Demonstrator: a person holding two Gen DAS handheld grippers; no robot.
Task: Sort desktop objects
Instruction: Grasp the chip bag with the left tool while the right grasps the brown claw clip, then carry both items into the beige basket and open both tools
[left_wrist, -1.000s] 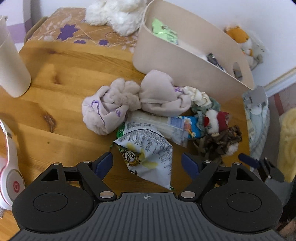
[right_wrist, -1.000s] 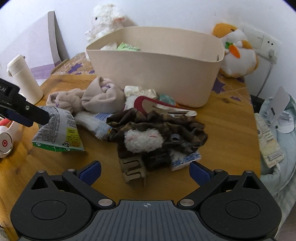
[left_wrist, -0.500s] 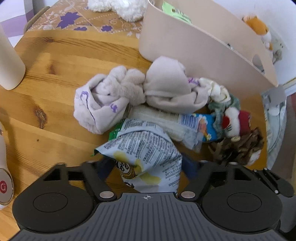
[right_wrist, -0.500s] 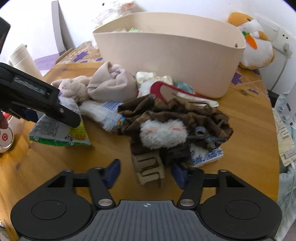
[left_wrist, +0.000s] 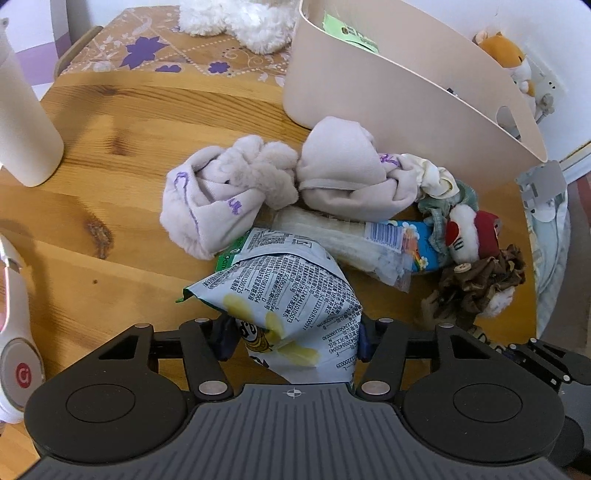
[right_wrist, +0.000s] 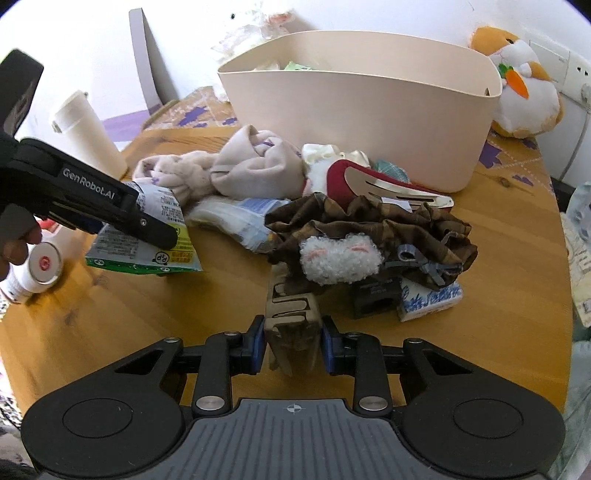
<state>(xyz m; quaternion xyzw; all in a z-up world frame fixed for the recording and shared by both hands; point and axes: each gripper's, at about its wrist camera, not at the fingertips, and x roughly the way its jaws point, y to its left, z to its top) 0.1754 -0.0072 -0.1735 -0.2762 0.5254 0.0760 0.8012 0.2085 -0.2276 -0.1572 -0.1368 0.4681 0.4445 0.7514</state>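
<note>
The left gripper (left_wrist: 291, 338) was clamped on the chip bag (left_wrist: 284, 295), which lay in front of the socks (left_wrist: 225, 192), with bare table (left_wrist: 103, 266) to its left. The right gripper (right_wrist: 291, 343) was clamped on the tan clip (right_wrist: 293, 332) at the near edge of the pile, below the brown scrunchie (right_wrist: 373, 225); the bin (right_wrist: 362, 122) stood behind. A second earlier both grippers gaped wide, holding nothing.
</note>
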